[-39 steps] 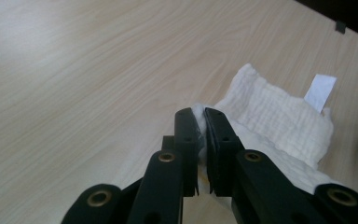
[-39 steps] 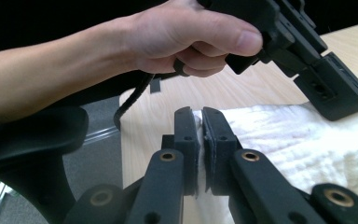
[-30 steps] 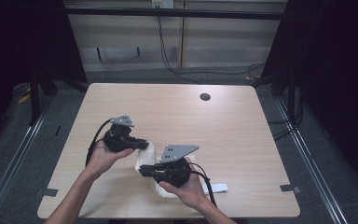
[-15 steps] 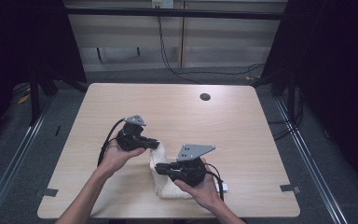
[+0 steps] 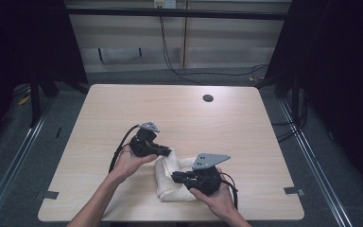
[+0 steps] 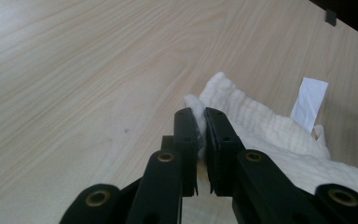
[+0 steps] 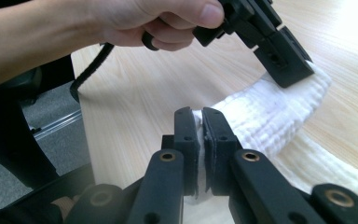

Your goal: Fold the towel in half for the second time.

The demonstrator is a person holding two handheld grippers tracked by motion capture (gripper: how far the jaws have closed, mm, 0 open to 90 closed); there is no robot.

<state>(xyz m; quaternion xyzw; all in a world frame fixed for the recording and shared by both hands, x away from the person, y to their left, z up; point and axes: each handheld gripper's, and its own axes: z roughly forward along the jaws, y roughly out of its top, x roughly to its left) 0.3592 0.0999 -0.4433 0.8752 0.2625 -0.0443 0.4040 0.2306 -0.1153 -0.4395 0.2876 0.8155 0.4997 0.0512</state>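
Note:
A white towel lies folded near the table's front edge. My left gripper is shut on the towel's far corner; in the left gripper view the black jaws pinch a fold of the towel between them, left gripper. My right gripper is shut on the near part of the cloth, and the right gripper view shows its jaws clamped on a white edge of the towel, right gripper. The other hand's gripper presses the towel farther off.
The wooden table has a dark round hole at its far right. A small white paper slip lies beside the towel. Grey tape marks sit at the front corners. Dark floor and cables surround the table.
Both hands have moved to the right and slightly down, carrying the towel with them. The jaws stay clamped on the cloth.

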